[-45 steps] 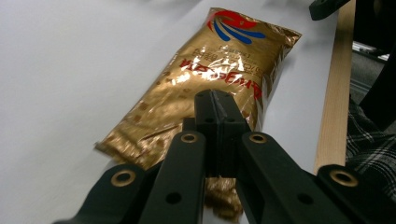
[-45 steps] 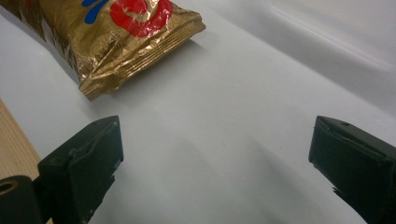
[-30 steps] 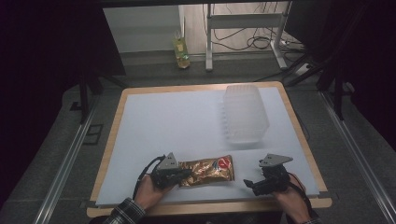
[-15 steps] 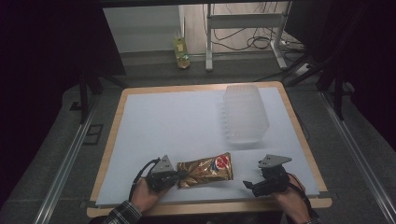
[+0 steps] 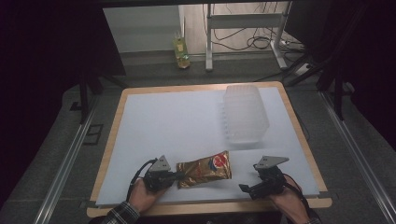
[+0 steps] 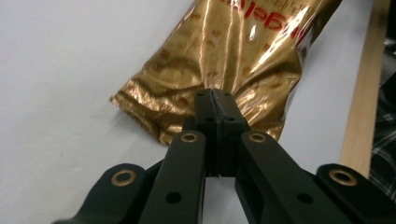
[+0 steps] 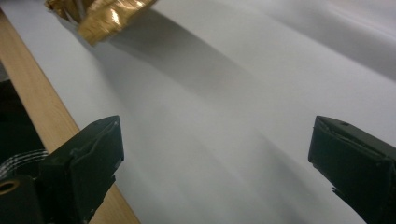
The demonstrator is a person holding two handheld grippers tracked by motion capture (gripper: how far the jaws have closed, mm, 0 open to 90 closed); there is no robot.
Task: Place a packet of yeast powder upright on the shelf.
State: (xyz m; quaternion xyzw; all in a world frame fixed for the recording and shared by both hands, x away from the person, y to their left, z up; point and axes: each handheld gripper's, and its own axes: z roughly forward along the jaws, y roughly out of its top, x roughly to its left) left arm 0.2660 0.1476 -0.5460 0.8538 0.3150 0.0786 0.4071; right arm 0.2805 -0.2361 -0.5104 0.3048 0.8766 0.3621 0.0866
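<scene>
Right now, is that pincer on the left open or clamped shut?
Shut: the left gripper has its jaws pressed together on the edge of the gold snack bag.

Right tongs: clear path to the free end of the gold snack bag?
Probably yes. The right tongs stand open just right of the gold snack bag, with bare white table between them. The left tongs pinch the bag's other end, so that end stays free.
</scene>
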